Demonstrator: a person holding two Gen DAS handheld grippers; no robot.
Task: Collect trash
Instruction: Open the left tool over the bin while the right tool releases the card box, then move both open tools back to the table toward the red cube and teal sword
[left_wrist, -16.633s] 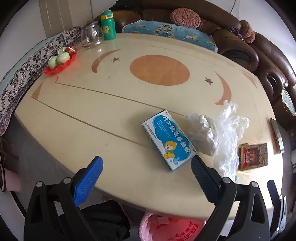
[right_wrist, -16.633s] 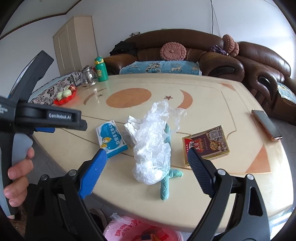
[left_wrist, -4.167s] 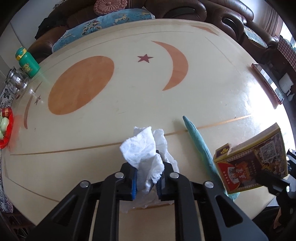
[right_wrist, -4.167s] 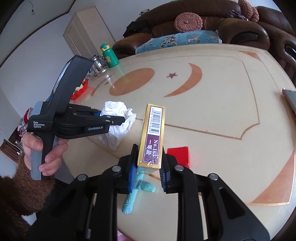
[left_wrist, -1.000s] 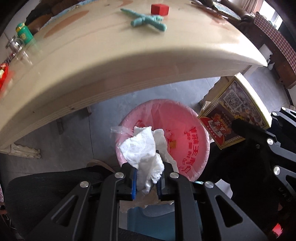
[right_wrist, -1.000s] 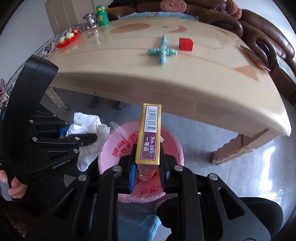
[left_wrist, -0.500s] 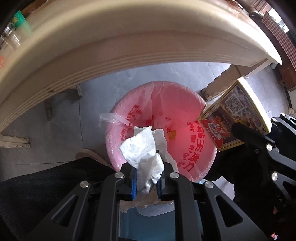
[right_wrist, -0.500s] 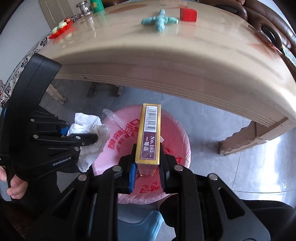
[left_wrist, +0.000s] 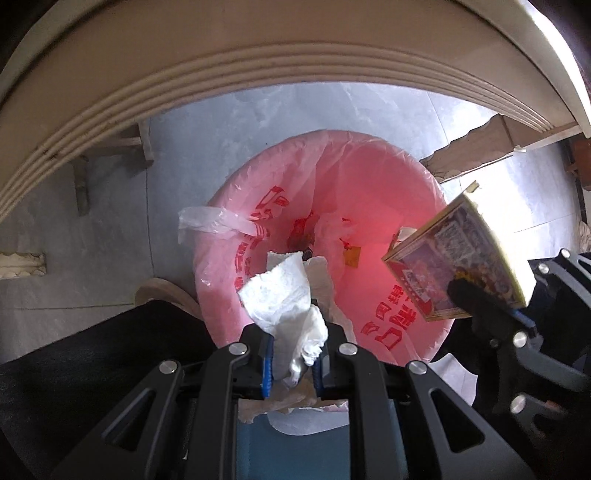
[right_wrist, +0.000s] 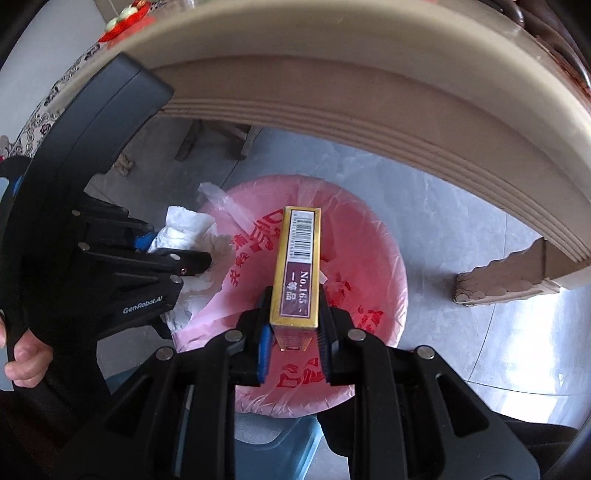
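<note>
Pink-lined bin (left_wrist: 258, 192) holds clear plastic scrap (left_wrist: 332, 225).

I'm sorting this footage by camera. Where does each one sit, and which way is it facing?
Left wrist: sits on the left gripper, looking down into the pink-lined bin; its own jaws are clamped on a white tissue.
Right wrist: sits on the right gripper, also facing down at the bin; its jaws grip a gold-edged box, and the person's left hand shows.
Both share the bin, the table edge, tissue, box and each other's gripper.
</note>
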